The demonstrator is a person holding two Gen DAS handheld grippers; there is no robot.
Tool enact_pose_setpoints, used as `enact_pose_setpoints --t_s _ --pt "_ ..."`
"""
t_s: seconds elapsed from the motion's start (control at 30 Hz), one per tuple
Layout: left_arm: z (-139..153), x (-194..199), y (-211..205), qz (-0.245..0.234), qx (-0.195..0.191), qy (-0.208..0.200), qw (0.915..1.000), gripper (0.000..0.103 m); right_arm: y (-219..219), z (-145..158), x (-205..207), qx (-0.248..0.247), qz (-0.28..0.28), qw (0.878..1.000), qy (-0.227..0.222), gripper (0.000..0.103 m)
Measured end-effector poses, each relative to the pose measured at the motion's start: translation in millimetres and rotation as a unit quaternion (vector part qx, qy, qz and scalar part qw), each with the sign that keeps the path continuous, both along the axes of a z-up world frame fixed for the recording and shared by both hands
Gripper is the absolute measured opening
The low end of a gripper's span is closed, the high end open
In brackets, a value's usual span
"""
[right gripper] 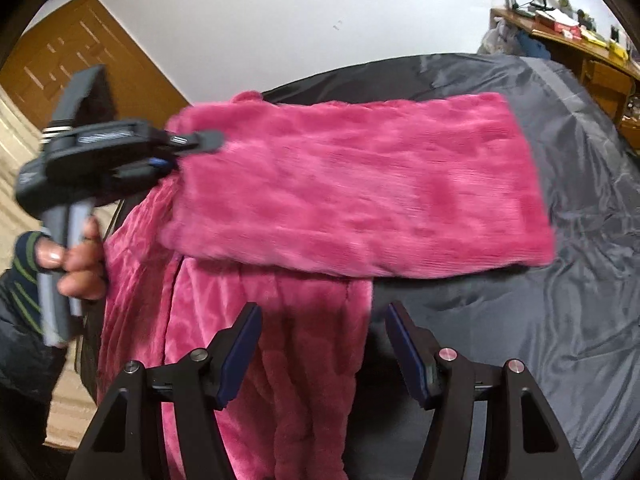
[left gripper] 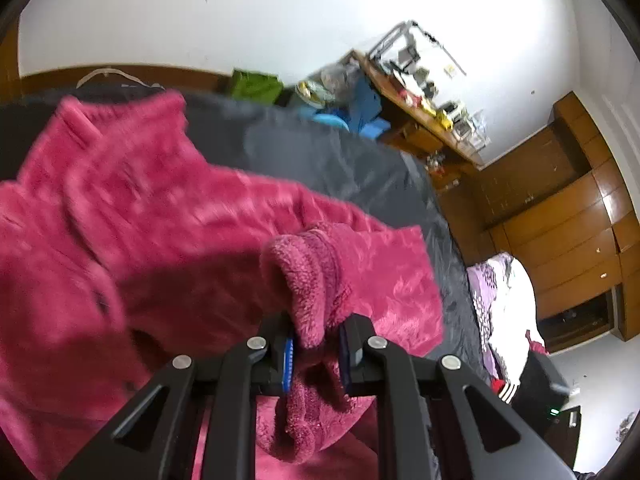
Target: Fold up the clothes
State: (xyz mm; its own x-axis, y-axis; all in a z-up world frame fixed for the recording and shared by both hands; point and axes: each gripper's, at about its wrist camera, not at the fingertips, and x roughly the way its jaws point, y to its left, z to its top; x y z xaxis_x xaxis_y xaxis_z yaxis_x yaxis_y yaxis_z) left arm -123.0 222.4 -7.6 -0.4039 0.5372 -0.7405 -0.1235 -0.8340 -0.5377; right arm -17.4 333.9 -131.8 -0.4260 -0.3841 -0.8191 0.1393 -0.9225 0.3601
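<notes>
The pink fleece garment [right gripper: 352, 184] lies on a bed covered with a dark grey sheet [right gripper: 560, 320]. One part of the garment is spread flat across the middle of the bed; another part hangs over the near edge of the bed, toward the right wrist camera.

Left hand-held gripper [left gripper: 316, 354]: jaws pressed together on a bunched fold of the pink fleece garment, with fabric visible between the blue pads [left gripper: 287, 364]. In the right wrist view, this hand-held gripper sits at the left end of the spread part, held by the person's hand [right gripper: 76, 264], with a dark striped sleeve [right gripper: 24, 280] at the wrist.

Right hand-held gripper [right gripper: 324, 344]: jaws spread apart, nothing between the pads. It hangs above the near edge of the bed, over the draped part of the garment, without visible contact.

A wooden bench [left gripper: 432, 112] loaded with small items stands beyond the far corner of the bed.
</notes>
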Motion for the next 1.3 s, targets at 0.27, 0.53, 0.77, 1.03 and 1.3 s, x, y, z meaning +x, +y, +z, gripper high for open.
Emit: enact_pose_setpoints --t_s 0.27,0.53,0.77,1.03,1.3 --pt "43.0 14.7 -100.6 0.071 -0.023 0.026 0.9969 0.019 1.5 3.6 -1.7 0.015 -0.023 1.0 0.001 0.066" --pt "20.8 17.6 -184.5 0.129 -0.051 -0.001 0.9904 0.019 -13.9 1.4 -3.0 0.034 -0.016 0.999 -0.005 0.066" --pt "-24.3 7.9 -197.7 0.127 -0.067 -0.044 0.9887 0.021 -19.5 20.8 -20.2 0.064 -0.021 0.998 0.018 0.066" --pt "-52.6 -5.8 -203.2 0.133 -0.12 -0.072 0.9811 0.033 -71.9 34.9 -93.2 0.087 0.01 0.995 0.051 0.066" --pt "-71.5 6.7 -228.1 0.166 -0.134 -0.097 0.9721 0.064 -80.4 -21.7 -114.8 0.136 0.025 0.99 -0.011 0.066"
